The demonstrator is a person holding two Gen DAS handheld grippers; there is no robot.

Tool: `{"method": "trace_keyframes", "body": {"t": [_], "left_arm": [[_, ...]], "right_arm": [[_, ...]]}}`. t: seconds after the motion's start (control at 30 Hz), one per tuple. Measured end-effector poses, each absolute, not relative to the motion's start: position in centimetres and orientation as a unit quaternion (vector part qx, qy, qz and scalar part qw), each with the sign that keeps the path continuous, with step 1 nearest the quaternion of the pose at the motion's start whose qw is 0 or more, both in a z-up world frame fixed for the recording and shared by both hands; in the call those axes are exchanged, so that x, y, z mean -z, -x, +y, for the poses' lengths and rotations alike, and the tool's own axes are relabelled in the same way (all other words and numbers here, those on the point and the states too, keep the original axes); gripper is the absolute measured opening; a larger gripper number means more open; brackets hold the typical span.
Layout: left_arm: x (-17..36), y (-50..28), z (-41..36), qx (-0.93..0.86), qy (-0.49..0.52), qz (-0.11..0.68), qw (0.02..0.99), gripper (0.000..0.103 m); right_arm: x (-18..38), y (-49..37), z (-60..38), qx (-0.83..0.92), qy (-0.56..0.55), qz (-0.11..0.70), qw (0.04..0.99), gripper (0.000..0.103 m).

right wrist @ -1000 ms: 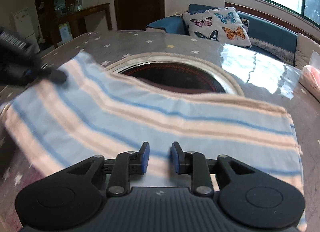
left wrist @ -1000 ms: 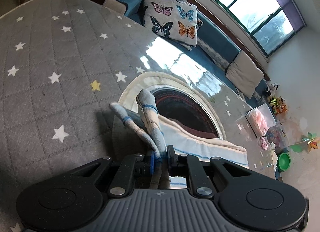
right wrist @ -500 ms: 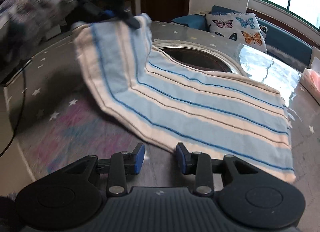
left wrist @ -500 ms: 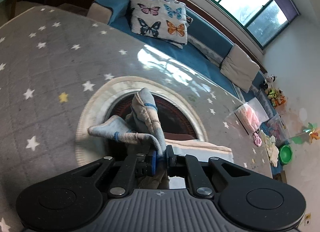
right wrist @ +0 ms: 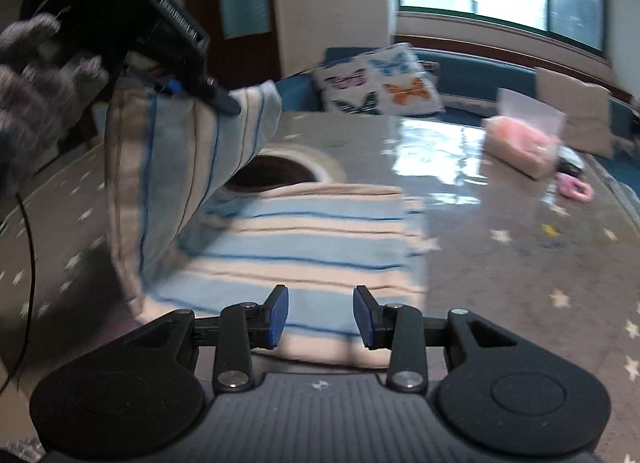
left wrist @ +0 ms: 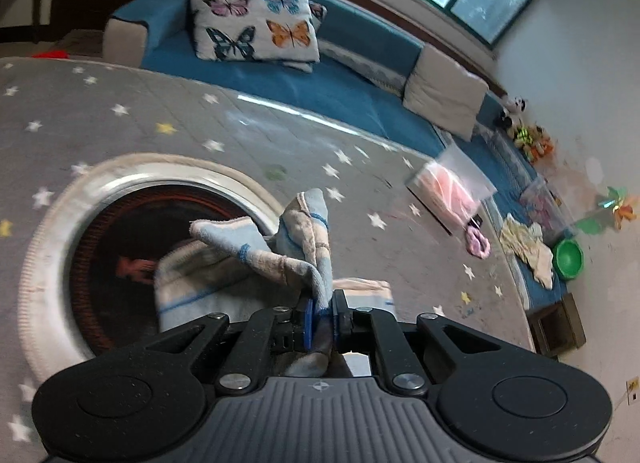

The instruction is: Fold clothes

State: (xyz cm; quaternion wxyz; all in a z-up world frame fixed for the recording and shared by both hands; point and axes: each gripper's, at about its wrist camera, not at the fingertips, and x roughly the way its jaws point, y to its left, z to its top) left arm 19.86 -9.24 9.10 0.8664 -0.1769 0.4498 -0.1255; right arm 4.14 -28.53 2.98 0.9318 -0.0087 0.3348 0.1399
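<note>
A blue and cream striped cloth (right wrist: pixel 304 239) lies on the grey star-patterned table (right wrist: pixel 520 263). Its left end is lifted and hangs folded over toward the right. My left gripper (left wrist: pixel 321 313) is shut on that lifted corner of the cloth (left wrist: pixel 296 247). It also shows in the right wrist view (right wrist: pixel 192 89), held by a gloved hand above the table's left side. My right gripper (right wrist: pixel 320 315) is open and empty, just above the near edge of the flat part of the cloth.
A round hole with a pale rim (left wrist: pixel 48 239) sits in the table behind the cloth. A clear bag of pink items (right wrist: pixel 520 143) lies at the far right. A blue sofa with a butterfly cushion (left wrist: pixel 252 19) stands beyond the table.
My left gripper has carried the cloth corner up and to the right, over the flat part. My right gripper has opened wider and moved to the right along the cloth's near edge.
</note>
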Motion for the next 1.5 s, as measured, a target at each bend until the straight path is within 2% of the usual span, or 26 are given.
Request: {"method": "trace_keyframes", "body": {"t": [0.23,0.37,0.53,0.57,0.67,0.77,0.87,1.27,1.5], "left_arm": [[-5.6,-21.8,-15.0,0.142,0.169,0.483,0.847,0.01],[-3.6,-22.1,-16.8,0.177,0.163,0.498,0.833,0.015],[-4.1,-21.6,-17.0,0.218,0.173,0.483,0.83,0.017],[-4.5,-21.4,-16.7,0.221,0.167,0.477,0.834,0.019],[-5.3,-20.7,-15.4,0.221,0.16,0.466,0.842,0.035],[-5.8,-20.1,-13.6,0.206,0.14,0.457,0.854,0.037],[-5.7,-19.5,-11.4,0.183,0.121,0.459,0.861,0.045],[-4.9,-18.0,-3.6,0.086,0.082,0.477,0.871,0.05],[-4.8,-18.8,-2.4,0.056,0.069,0.484,0.871,0.053]], "right_arm": [[-2.4,-5.2,-33.0,-0.092,-0.043,0.336,0.936,0.036],[-1.6,-5.4,-34.0,-0.082,-0.051,0.344,0.934,0.036],[-1.2,-5.4,-34.7,-0.068,-0.052,0.351,0.933,0.036],[-1.3,-5.4,-35.0,-0.064,-0.053,0.351,0.933,0.036],[-1.8,-5.5,-35.4,-0.062,-0.055,0.344,0.935,0.036],[-2.4,-6.1,-35.3,-0.078,-0.059,0.336,0.937,0.035],[-2.8,-7.5,-34.7,-0.115,-0.065,0.334,0.933,0.035],[-0.2,-15.6,-32.8,-0.157,-0.082,0.373,0.911,0.035],[0.6,-18.3,-32.6,-0.162,-0.097,0.374,0.908,0.034]]}}
